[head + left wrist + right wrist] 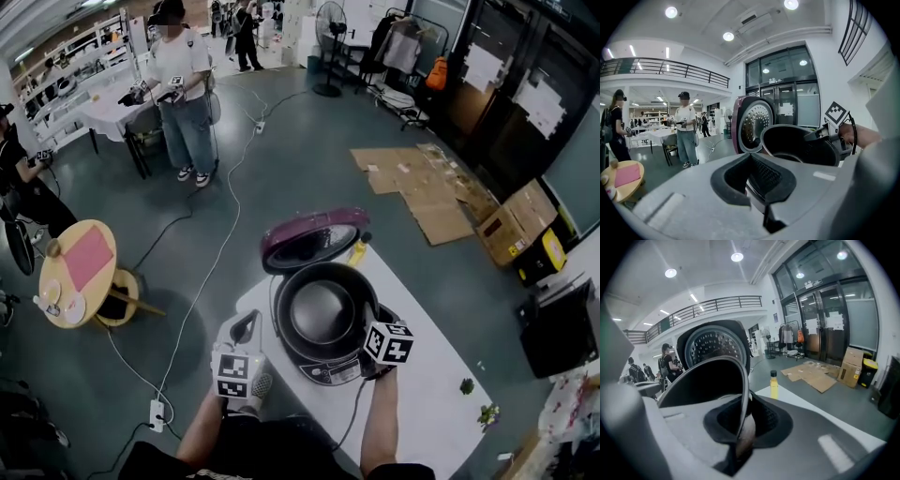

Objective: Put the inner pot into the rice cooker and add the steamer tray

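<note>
Right tool [742,425] clamped on pot [319,314] rim | pot tilted in open cooker [328,368] mouth, seemingly unseated | left tool [755,182] closed, empty, beside cooker on worktop [427,394] | risk: one-sided grip lets pot swing, jam askew

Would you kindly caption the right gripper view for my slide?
Right claw clamps the inner pot rim, rice cooker lid open behind.
</note>
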The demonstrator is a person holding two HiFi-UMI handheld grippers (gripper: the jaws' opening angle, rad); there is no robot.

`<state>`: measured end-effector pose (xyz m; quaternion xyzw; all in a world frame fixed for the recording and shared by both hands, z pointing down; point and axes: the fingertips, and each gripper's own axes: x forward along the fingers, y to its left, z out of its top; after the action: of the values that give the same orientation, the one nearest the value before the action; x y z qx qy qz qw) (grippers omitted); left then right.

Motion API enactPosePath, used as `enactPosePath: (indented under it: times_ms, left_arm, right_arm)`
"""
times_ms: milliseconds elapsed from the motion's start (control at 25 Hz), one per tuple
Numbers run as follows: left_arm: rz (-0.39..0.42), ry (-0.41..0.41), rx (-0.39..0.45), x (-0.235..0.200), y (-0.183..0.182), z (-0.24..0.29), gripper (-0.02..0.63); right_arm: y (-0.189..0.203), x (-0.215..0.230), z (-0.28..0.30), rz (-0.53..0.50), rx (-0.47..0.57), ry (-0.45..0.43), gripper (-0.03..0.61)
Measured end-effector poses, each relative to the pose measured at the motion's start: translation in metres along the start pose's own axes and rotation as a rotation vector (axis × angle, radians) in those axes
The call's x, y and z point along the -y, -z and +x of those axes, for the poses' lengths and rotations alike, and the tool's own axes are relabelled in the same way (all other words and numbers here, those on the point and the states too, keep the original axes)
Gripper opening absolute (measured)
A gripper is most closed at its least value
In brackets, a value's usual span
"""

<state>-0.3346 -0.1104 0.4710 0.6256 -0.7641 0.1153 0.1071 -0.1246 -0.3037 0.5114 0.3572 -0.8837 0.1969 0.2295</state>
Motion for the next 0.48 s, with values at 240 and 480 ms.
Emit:
enactPosePath:
  times_ms: [240,480]
  left_arm:
    - [-0.019,0.008,-0.032,-0.001,0.010,0.019,0.011]
    - [-0.035,0.018,-0.068,-0.010,0.022,0.034,0.011]
  right_arm:
    - [0.017,0.005,0.030,-0.004,-0.078,-0.009,0.032]
    - [0.029,0.006,0.050,-0.009,-0.145,-0.008,0.034]
